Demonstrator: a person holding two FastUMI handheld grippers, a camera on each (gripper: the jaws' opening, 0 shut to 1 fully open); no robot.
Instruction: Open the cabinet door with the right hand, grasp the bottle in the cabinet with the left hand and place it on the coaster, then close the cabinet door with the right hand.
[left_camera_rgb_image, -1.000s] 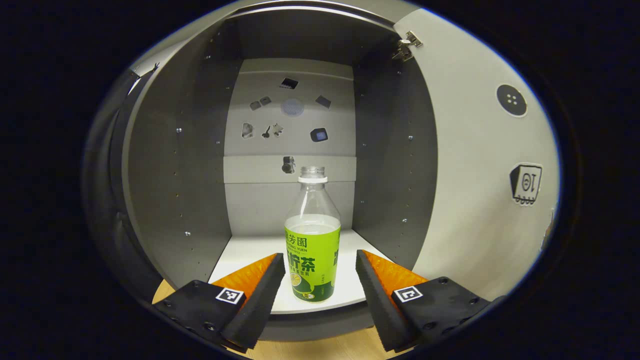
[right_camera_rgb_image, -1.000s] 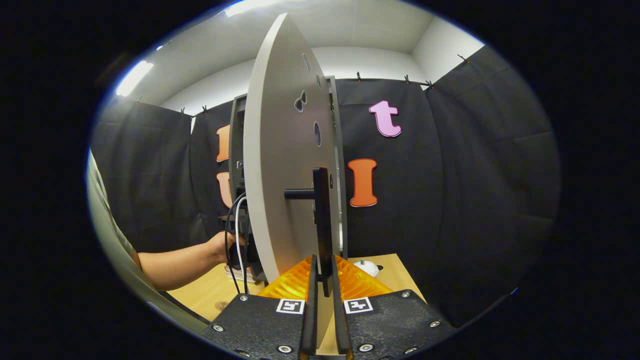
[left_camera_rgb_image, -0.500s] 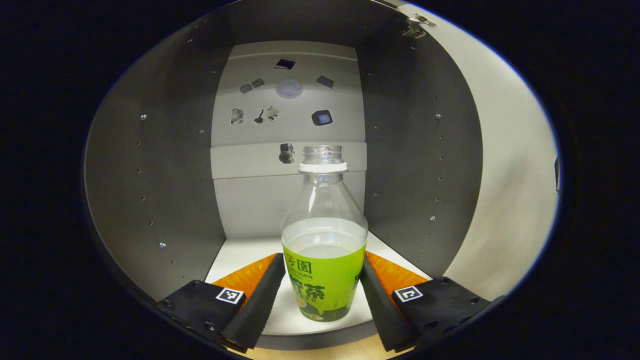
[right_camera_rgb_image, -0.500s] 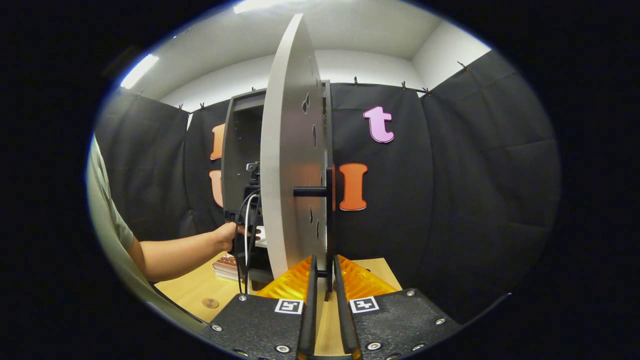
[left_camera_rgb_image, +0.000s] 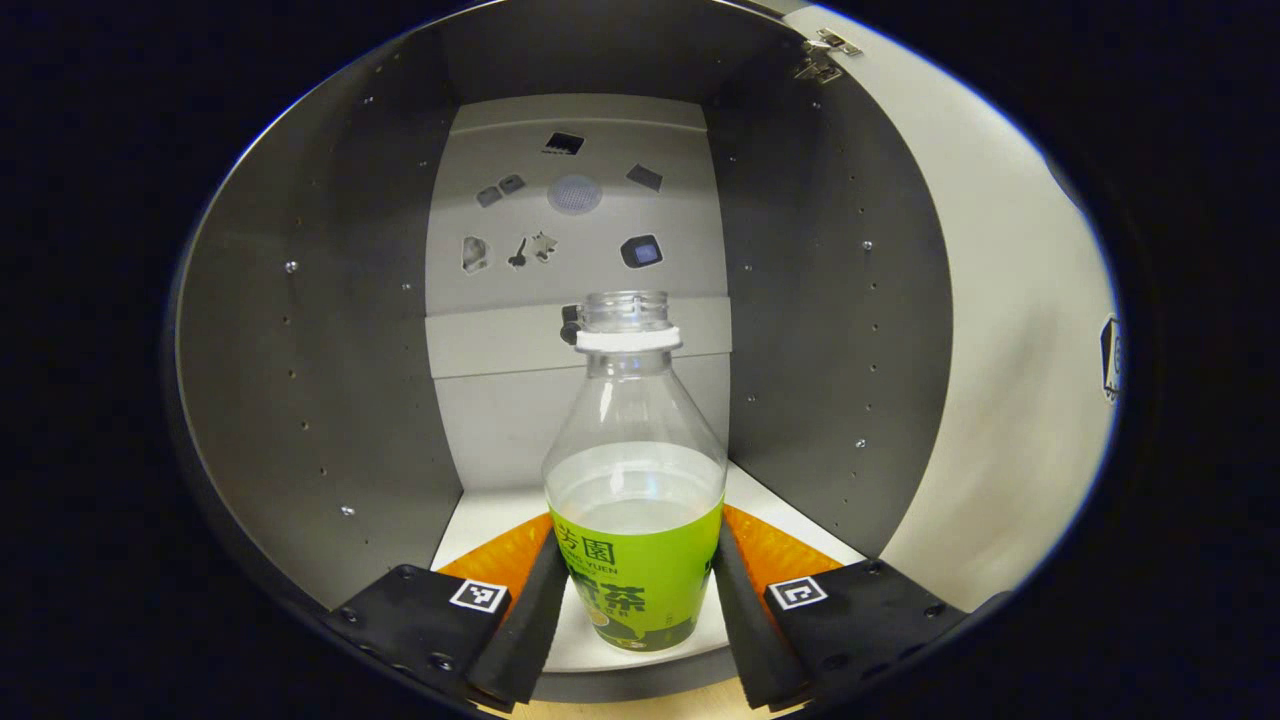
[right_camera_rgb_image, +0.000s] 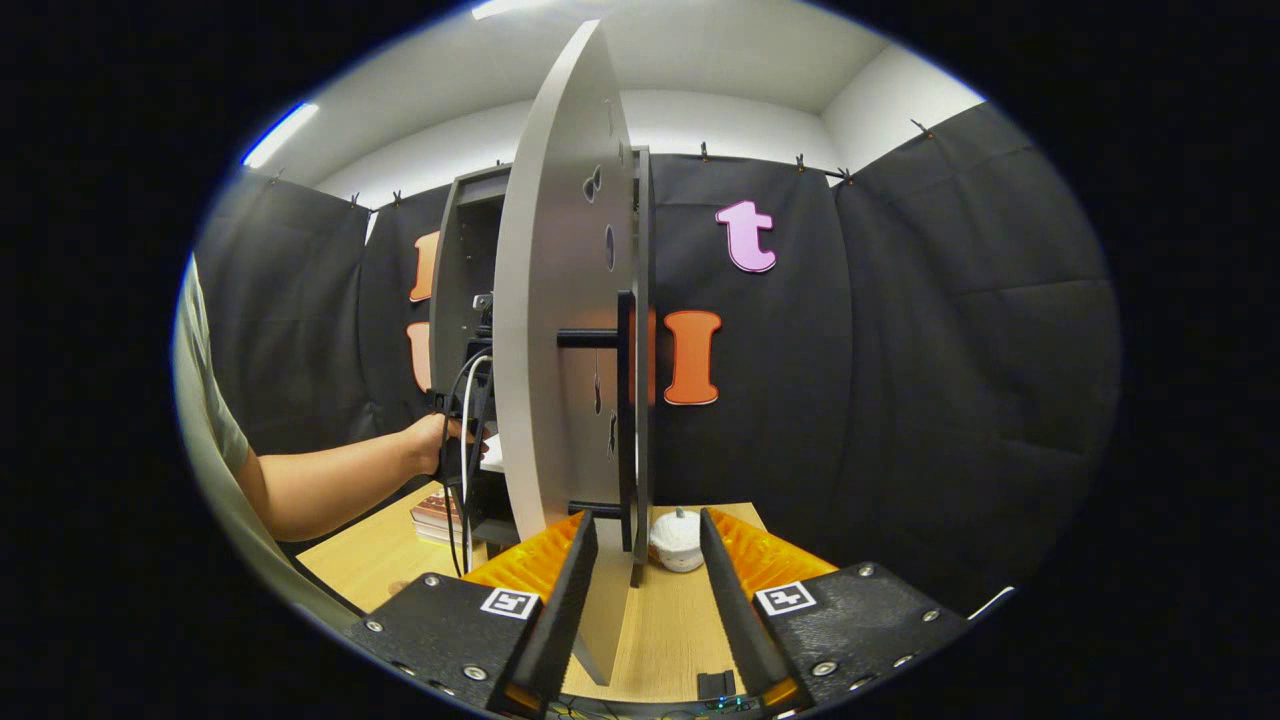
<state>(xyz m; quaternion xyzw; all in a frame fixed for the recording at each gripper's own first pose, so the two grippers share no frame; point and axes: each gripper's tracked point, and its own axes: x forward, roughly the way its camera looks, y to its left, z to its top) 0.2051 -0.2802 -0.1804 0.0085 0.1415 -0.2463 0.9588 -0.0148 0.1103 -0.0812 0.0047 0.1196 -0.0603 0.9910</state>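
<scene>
A clear bottle (left_camera_rgb_image: 634, 500) with a green label and no cap stands upright on the white shelf (left_camera_rgb_image: 488, 512) inside the grey cabinet (left_camera_rgb_image: 320, 330). My left gripper (left_camera_rgb_image: 636, 590) is around its lower half, both fingers pressing on the label's sides. The cabinet door (left_camera_rgb_image: 1000, 350) swings open to the right. In the right gripper view the door (right_camera_rgb_image: 560, 300) is seen edge-on, with its black bar handle (right_camera_rgb_image: 625, 400) just ahead. My right gripper (right_camera_rgb_image: 645, 565) is open below that handle, touching nothing. A person's hand (right_camera_rgb_image: 430, 440) holds the left gripper at the cabinet mouth.
A small white round object (right_camera_rgb_image: 678, 540) sits on the wooden table (right_camera_rgb_image: 680, 630) past the door's edge. A stack of books (right_camera_rgb_image: 435, 515) lies under the cabinet's left side. Black cloth walls close off the booth behind.
My left gripper pushed into the cabinet and its fingers closed onto the bottle. My right gripper let go of the door handle, opened and drew back a little.
</scene>
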